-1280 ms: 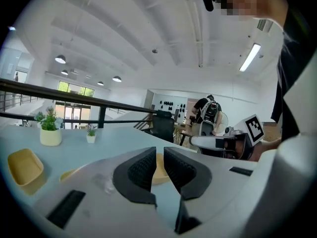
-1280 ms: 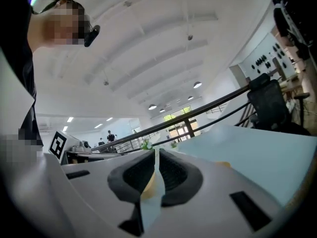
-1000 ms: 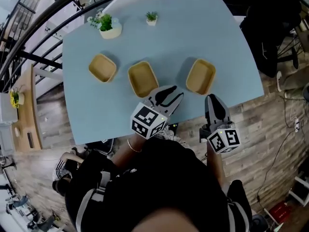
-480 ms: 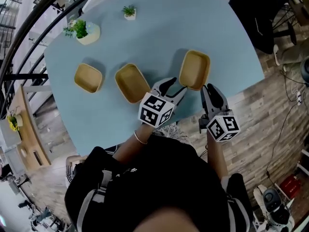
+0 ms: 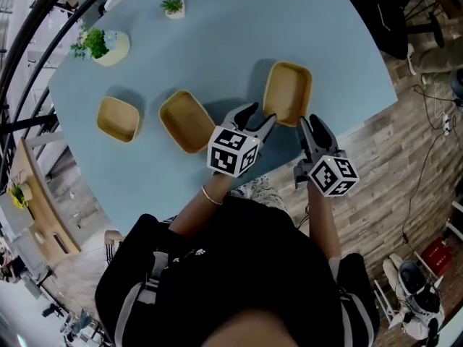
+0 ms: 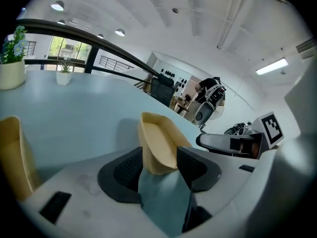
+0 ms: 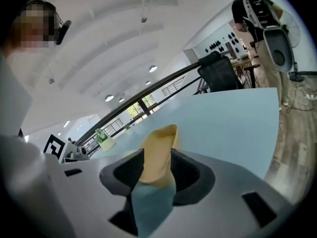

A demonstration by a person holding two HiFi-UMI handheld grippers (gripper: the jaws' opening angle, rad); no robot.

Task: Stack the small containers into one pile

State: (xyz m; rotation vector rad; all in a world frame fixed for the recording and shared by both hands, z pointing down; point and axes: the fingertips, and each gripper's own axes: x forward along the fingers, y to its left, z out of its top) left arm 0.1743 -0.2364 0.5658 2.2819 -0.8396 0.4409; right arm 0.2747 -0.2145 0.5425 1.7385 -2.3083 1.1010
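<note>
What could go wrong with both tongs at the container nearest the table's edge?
1. The left tongs, which have just been opening, have only one end of the container between them, ungripped. Closing there might tip or skid it.
2. The container lies near the table edge, so a sideways knock could send it off.
3. The right tongs aim at the same container, so the two may collide.

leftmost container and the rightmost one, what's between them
A third container lies between them on the blue table, as the head view shows.
</note>
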